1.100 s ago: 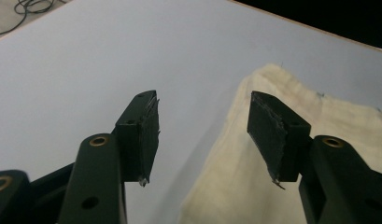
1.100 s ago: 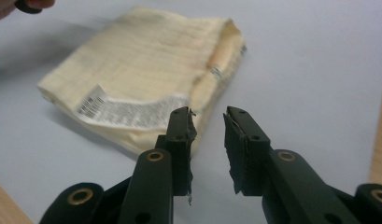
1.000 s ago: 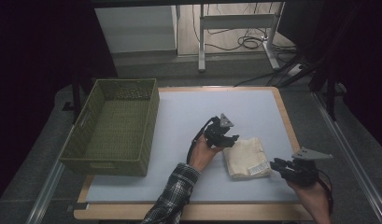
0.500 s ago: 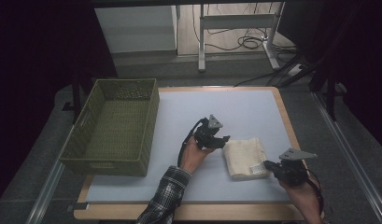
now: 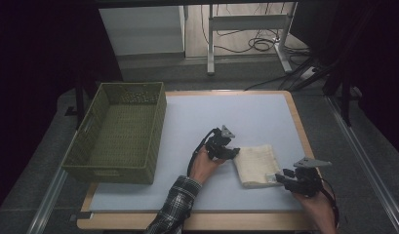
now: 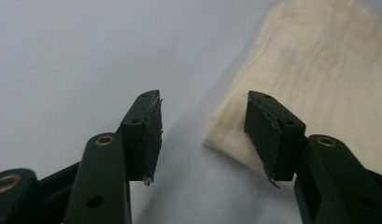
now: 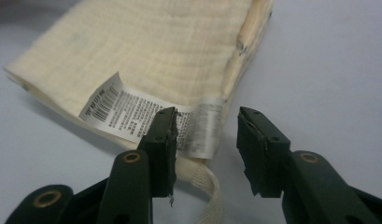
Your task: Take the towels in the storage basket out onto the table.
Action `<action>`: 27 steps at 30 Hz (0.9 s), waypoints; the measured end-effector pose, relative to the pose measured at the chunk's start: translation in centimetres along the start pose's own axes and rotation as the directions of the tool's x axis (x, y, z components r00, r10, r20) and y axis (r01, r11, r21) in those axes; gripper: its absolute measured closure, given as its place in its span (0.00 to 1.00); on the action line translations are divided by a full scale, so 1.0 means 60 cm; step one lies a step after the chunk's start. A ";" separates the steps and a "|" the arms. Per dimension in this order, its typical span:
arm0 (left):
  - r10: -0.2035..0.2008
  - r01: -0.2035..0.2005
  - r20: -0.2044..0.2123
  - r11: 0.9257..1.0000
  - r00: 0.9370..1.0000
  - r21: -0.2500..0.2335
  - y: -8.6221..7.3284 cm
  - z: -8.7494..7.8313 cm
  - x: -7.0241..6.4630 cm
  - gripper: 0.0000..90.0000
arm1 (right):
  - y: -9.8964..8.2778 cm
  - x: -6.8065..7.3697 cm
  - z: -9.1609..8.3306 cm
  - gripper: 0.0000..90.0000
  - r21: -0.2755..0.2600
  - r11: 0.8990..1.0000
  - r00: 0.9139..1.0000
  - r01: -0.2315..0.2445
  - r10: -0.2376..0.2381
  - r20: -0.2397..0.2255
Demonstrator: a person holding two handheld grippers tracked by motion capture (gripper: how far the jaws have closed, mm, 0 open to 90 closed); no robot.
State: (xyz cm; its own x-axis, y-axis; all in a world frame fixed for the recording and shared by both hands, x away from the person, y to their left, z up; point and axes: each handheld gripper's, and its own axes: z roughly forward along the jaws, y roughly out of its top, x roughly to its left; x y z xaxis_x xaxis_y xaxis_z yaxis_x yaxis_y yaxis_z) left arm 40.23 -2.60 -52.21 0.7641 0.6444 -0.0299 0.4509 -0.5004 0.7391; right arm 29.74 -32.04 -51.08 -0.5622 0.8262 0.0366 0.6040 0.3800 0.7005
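1. You are holding the left hand-held gripper (image 5: 232, 151) agape at the folded cream cloth's (image 5: 257, 164) nine o'clock edge.
2. Your right hand-held gripper (image 5: 279, 178), jaws parted, is straddling its label (image 7: 146, 120) at five o'clock, on the surface (image 5: 246, 117).

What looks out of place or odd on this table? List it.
Little stands out. The folded cream cloth lies slightly askew to the table edge, and its white printed care label and woven loop stick out from one corner. The green woven basket sits upright and looks undamaged.
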 end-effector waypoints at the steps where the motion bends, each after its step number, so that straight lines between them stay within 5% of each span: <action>1: 0.000 0.000 -0.004 1.000 1.000 0.010 -0.004 0.003 0.001 0.52 | -0.002 0.000 0.005 0.62 0.009 1.000 1.000 -0.003 0.003 -0.001; 8: -0.065 0.065 0.044 0.998 0.997 0.001 -0.016 0.014 0.011 0.53 | -0.010 0.002 0.012 0.61 -0.014 1.000 1.000 -0.018 0.018 -0.003; 11: -0.058 0.058 0.085 0.998 0.995 0.010 -0.014 0.014 0.007 0.71 | -0.008 0.002 0.013 0.67 -0.003 0.999 0.999 -0.032 0.032 -0.015; 14: -0.099 0.096 0.142 0.995 0.985 0.025 -0.010 0.017 0.004 0.88 | -0.006 0.003 0.013 0.79 0.012 0.999 0.997 -0.051 0.052 -0.052; 16: -0.096 0.093 0.145 0.995 0.985 0.028 -0.010 0.016 0.004 0.93 | -0.006 -0.001 0.014 0.89 0.018 0.996 0.992 -0.083 0.084 -0.098; 27: -0.052 0.055 0.101 0.998 0.994 -0.029 -0.003 -0.008 0.008 0.95 | 0.007 0.011 -0.001 0.91 -0.025 0.998 0.990 -0.063 0.059 -0.128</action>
State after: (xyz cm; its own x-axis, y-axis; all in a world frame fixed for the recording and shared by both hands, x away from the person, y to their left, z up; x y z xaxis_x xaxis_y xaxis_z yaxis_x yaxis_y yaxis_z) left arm 40.30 -1.92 -52.04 0.7825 0.6076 -0.1362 0.4787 -0.4472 0.7555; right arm 29.58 -31.37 -50.74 -0.5929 0.7874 0.1686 0.6239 0.3168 0.7144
